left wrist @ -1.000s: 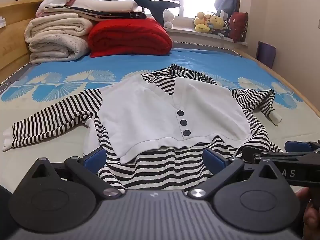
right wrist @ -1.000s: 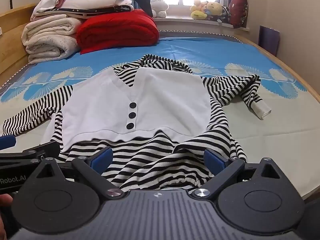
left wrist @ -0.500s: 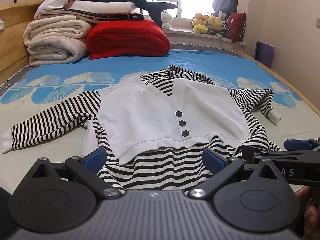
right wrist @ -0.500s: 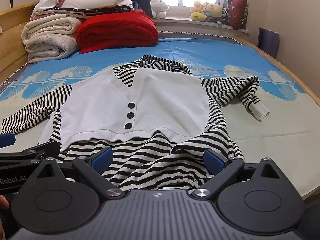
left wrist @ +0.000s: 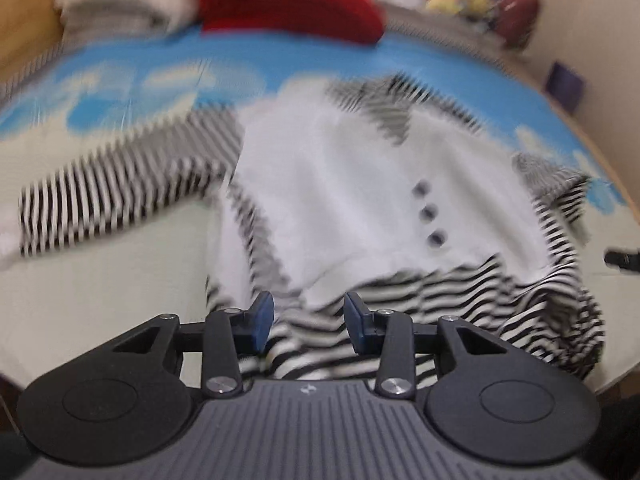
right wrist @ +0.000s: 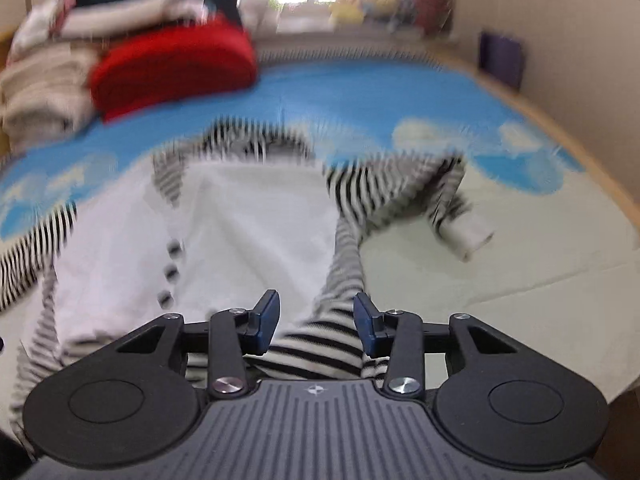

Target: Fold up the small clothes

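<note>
A small top, a white buttoned front over black-and-white stripes, lies flat on the bed; both views are motion-blurred. My left gripper is over the striped hem at the garment's lower left. Its jaws are closing, and hem cloth lies between the blue pads. My right gripper is at the lower right of the top, jaws also closing around a raised bunch of striped hem. One striped sleeve stretches left; the other is crumpled to the right.
A red folded blanket and beige folded blankets are stacked at the far end of the blue-patterned bed sheet. The wooden bed edge runs along the right, with a wall beyond it.
Both grippers have moved forward and tipped down over the hem, and both sets of jaws have narrowed from wide apart to about half. The top now looks closer and blurred.
</note>
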`<state>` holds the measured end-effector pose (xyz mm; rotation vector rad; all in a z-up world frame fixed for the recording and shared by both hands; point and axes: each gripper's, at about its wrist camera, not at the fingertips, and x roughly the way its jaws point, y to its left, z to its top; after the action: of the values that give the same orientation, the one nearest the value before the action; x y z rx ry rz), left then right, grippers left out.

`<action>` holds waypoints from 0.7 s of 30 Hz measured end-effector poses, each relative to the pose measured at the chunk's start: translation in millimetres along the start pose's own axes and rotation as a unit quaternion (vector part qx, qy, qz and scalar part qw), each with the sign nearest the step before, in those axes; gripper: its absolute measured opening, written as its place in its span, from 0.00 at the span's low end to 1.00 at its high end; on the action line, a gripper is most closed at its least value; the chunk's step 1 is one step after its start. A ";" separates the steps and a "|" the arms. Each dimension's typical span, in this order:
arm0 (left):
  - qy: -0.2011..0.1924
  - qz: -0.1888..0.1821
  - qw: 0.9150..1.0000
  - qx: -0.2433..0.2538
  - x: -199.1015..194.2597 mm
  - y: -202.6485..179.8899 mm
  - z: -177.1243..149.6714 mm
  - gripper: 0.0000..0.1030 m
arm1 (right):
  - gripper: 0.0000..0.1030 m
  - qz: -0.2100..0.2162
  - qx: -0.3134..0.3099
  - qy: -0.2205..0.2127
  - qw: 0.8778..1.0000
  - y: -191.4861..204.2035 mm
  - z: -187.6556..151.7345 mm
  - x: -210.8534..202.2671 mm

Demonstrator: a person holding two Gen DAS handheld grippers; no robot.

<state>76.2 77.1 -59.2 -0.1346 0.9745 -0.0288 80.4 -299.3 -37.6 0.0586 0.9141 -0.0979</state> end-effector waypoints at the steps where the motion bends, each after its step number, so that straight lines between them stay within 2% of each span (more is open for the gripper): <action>1: 0.029 -0.004 0.999 -0.019 11.9 5.8 -1.0 0.42 | 0.42 0.002 0.016 0.023 1.000 -8.3 -2.0 13.8; 3: 0.075 -0.018 0.995 -0.059 31.3 15.2 -6.6 0.43 | 0.42 -0.006 0.049 0.072 0.996 -24.4 -9.1 34.3; 5: 0.104 -0.028 0.991 -0.079 44.1 17.1 -13.4 0.43 | 0.42 -0.003 0.096 0.110 0.989 -40.2 -15.6 48.5; 6: 0.120 -0.033 0.989 -0.083 50.5 15.8 -16.7 0.43 | 0.43 -0.004 0.104 0.113 0.988 -42.2 -17.9 51.7; 8: 0.133 -0.019 0.989 -0.065 56.6 8.6 -19.7 0.43 | 0.43 -0.012 0.101 0.143 0.984 -42.9 -22.1 60.0; 10: 0.130 0.008 0.991 -0.029 60.1 2.6 -21.7 0.31 | 0.43 -0.022 0.089 0.165 0.982 -42.9 -28.2 64.9; 11: 0.127 0.015 0.992 -0.020 58.5 2.5 -23.2 0.06 | 0.37 -0.025 0.089 0.171 0.981 -42.5 -30.3 64.6; 12: 0.121 0.027 0.992 -0.013 55.0 6.4 -23.8 0.05 | 0.18 -0.026 0.095 0.173 0.980 -43.1 -31.2 62.4; 13: 0.111 0.041 0.993 -0.014 49.6 11.9 -24.4 0.05 | 0.08 -0.017 0.104 0.173 0.979 -45.0 -31.3 64.0; 15: 0.075 0.074 0.994 -0.019 32.8 22.9 -23.1 0.05 | 0.05 0.008 0.128 0.166 0.978 -50.6 -30.1 62.4; 16: 0.044 0.095 0.994 -0.014 19.3 27.3 -22.1 0.05 | 0.05 0.026 0.139 0.159 0.977 -53.6 -29.8 53.5; 18: 0.015 0.102 0.995 -0.008 0.7 33.3 -23.6 0.05 | 0.05 0.073 0.150 0.143 0.975 -58.8 -29.4 38.4; 19: 0.026 0.094 0.995 -0.002 0.6 35.3 -27.3 0.05 | 0.05 0.070 0.140 0.147 0.977 -59.0 -31.1 34.0; 21: 0.072 0.079 0.994 0.002 11.2 37.9 -37.4 0.11 | 0.05 0.034 0.123 0.178 0.976 -62.9 -40.6 37.1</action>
<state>50.2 110.0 -94.0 -0.0514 1.1266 0.1067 64.1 -360.3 -92.3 0.3456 1.2534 -0.1394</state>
